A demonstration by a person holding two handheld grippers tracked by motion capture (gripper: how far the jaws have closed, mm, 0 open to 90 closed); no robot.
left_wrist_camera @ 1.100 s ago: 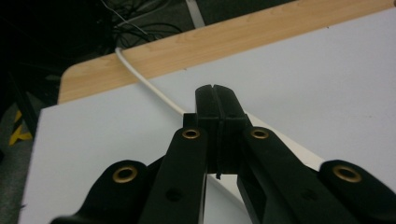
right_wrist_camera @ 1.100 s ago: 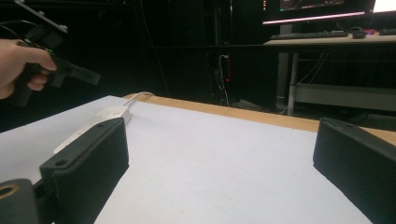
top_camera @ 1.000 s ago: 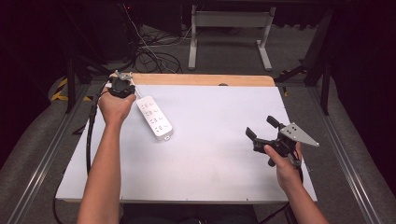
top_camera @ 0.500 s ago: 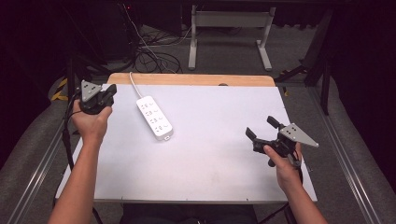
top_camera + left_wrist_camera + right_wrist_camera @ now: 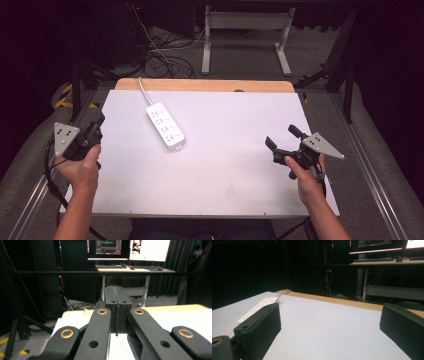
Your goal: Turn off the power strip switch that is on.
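A white power strip lies on the white table top, left of the middle, and its white cord runs off the far edge. My left gripper hovers at the table's left edge, well left of the strip. The left gripper view shows its jaws pressed together, holding nothing. My right gripper sits near the right edge, pointing left across the table. It is open and empty, and the power strip lies beyond its left jaw.
A wooden strip borders the table's far edge. On the floor behind it are tangled cables and a metal stand. A desk with monitors and a keyboard stands farther back. Dark frame rails run along both sides.
My left hand drew its gripper away from the far end of the power strip, left and toward the person, to the table's left edge. The right gripper stayed put.
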